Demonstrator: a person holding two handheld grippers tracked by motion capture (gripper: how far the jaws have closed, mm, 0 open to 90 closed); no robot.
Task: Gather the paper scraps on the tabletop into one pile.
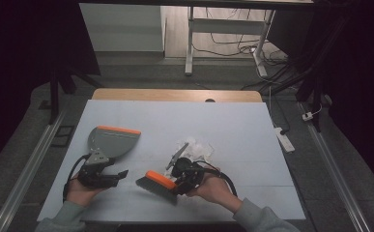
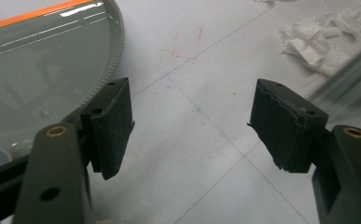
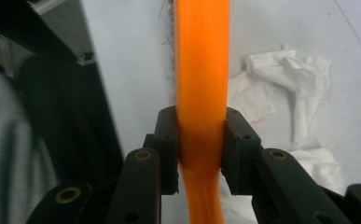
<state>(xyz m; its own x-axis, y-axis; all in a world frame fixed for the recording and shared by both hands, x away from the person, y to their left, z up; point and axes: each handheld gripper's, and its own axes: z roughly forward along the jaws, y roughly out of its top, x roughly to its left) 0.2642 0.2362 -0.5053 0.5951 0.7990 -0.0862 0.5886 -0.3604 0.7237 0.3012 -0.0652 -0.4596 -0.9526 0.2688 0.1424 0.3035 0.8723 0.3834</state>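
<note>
A grey dustpan [image 1: 111, 140] with an orange front lip lies on the left of the white table; its pan also fills the upper left of the left gripper view [image 2: 38, 70]. My left gripper [image 1: 113, 172] [image 2: 192, 102] rests just beside the pan's handle end, open, with only bare table between its jaws. My right gripper [image 1: 179, 183] [image 3: 201, 126] is shut on the orange handle of a hand brush [image 1: 159, 182] [image 3: 201, 70], bristles towards the table. Crumpled white tissue [image 1: 196, 148] [image 3: 285, 84] [image 2: 325, 39] lies just beyond the brush.
The white table sheet [image 1: 233, 121] has a wooden strip along its far edge. Beyond it are the legs of a white desk [image 1: 189, 53] and loose cables on the floor. A power strip [image 1: 285, 137] lies to the table's right.
</note>
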